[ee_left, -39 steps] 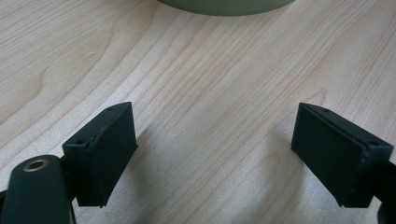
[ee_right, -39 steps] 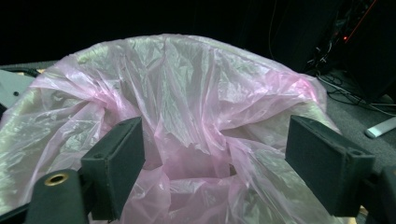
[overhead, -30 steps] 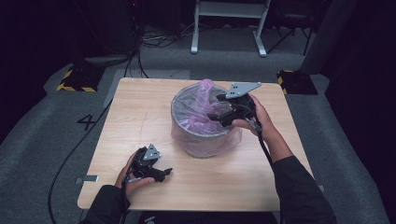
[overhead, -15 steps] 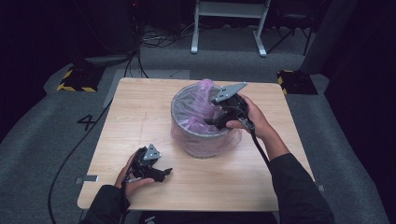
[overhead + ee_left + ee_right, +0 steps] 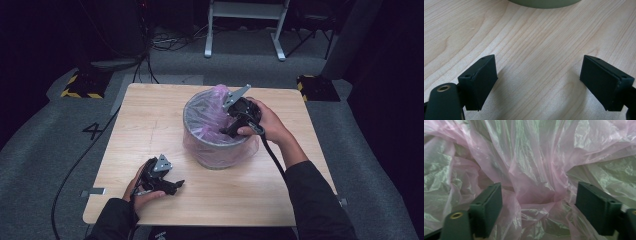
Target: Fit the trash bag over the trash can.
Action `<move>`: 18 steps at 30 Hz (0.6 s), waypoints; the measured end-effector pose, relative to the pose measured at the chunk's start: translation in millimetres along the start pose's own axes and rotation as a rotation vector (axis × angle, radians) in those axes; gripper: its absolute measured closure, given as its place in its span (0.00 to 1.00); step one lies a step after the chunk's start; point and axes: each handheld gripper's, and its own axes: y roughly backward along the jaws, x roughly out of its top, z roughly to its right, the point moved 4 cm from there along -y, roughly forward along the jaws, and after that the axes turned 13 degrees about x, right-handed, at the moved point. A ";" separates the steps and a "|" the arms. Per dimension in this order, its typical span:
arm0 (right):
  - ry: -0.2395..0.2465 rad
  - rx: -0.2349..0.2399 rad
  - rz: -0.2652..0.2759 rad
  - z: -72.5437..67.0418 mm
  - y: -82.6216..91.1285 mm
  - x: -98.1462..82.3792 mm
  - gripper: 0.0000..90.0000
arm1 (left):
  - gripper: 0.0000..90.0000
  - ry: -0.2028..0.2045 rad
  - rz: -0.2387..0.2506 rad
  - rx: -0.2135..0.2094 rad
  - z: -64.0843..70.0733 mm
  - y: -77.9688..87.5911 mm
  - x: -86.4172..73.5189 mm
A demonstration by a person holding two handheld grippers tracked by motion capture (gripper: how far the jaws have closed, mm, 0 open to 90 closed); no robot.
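A round bin [image 5: 216,150] stands near the middle of the wooden table [image 5: 150,125], lined with a thin pink plastic bag [image 5: 212,107] whose loose film rises in a crumpled peak at the far side of the rim and drapes over the outside wall. The right gripper [image 5: 226,133] reaches into the bin's mouth from the person's right side, tilted downward, the grey three-cornered plate on its top pointing up and away. In the right gripper view its two black jaws stand wide apart, having just drawn in a little, with folds of the pink bag [image 5: 534,170] bunched in the gap between them (the pads do not press on the film, so nothing is gripped). The left gripper [image 5: 177,184] rests low over the table's near left part, well apart from the bin, held in the person's left hand [image 5: 142,192]. In the left gripper view its jaws are also spread wide with bare wood [image 5: 534,62] between them, and the bin's base [image 5: 544,3] shows at the top edge.
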 end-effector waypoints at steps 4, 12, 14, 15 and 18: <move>-0.017 0.007 -0.015 0.6 -1.8 0.4 0.24 | 0.15 0.000 -0.001 0.001 0.0 0.1 0.0; -0.024 -0.032 0.030 -1.5 1.3 -0.4 0.22 | 0.15 0.000 0.000 0.000 0.0 0.0 0.0; -0.035 -0.055 0.063 -1.2 3.3 -0.9 0.22 | 0.15 0.000 0.001 -0.001 0.0 0.0 0.0; -0.047 -0.064 0.089 -0.6 4.4 -1.2 0.23 | 0.15 0.000 0.000 -0.001 0.0 0.0 0.0; -0.055 -0.074 0.155 -1.1 7.9 -2.2 0.22 | 0.15 -0.001 -0.001 -0.001 0.0 0.1 0.0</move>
